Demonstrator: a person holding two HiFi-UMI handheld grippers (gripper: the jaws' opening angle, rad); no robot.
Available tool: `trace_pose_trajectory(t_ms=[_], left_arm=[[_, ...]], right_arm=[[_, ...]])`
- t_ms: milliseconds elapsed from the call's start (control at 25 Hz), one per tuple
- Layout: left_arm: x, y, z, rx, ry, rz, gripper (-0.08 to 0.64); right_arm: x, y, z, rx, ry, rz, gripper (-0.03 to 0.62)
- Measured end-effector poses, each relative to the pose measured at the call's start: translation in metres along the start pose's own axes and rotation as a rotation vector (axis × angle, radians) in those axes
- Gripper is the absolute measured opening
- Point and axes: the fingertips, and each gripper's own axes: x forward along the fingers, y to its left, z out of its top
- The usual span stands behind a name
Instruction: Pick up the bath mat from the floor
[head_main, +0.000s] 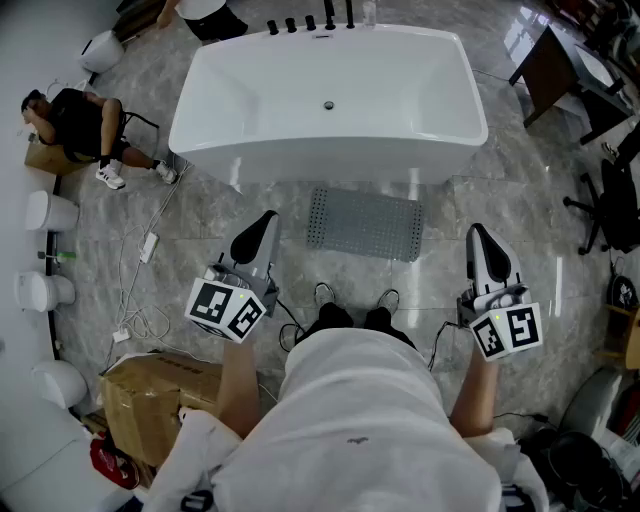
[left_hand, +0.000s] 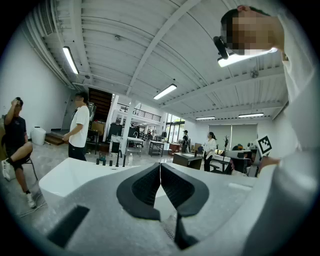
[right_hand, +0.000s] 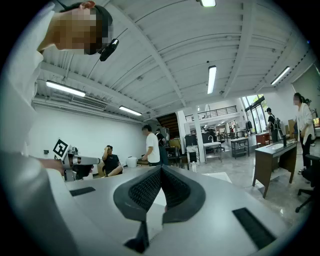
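Note:
The grey perforated bath mat (head_main: 365, 222) lies flat on the marble floor, just in front of the white bathtub (head_main: 230, 150). I hold both grippers at waist height, nearer to me than the mat, and they point forward and up. My left gripper (head_main: 267, 220) hangs off the mat's left edge; its jaws are shut with nothing between them (left_hand: 160, 167). To the right of the mat, my right gripper (head_main: 478, 234) is likewise shut and empty (right_hand: 160, 170). Neither touches the mat. My shoes (head_main: 352, 317) stand just short of it.
A cardboard box (head_main: 150, 395) sits at my left, with cables (head_main: 140, 300) trailing over the floor beside it. A seated person (head_main: 80, 125) is at far left, another stands behind the tub. An office chair (head_main: 605, 205) and a desk (head_main: 560, 65) stand right.

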Motion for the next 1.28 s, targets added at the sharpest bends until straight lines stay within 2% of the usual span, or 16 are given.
trace_pose_trajectory(t_ms=[120, 400, 640, 1040, 1280], left_arm=[[-0.002, 0.004, 0.002, -0.031, -0.011, -0.003, 0.014], [-0.006, 0.009, -0.002, -0.022, -0.007, 0.000, 0.014], [-0.011, 0.016, 0.001, -0.025, -0.016, 0.003, 0.014], [-0.025, 0.038, -0.005, -0.032, -0.003, -0.002, 0.014], [-0.031, 0.071, -0.019, -0.070, 0.019, -0.008, 0.014]], right_arm=[[-0.001, 0.004, 0.003, -0.004, -0.009, -0.001, 0.008], [-0.002, 0.009, 0.000, 0.002, -0.015, -0.015, 0.008], [0.001, 0.010, 0.008, 0.088, -0.071, -0.007, 0.008], [0.010, 0.027, -0.001, 0.082, -0.044, -0.035, 0.009], [0.021, 0.046, -0.022, 0.094, 0.012, -0.069, 0.009]])
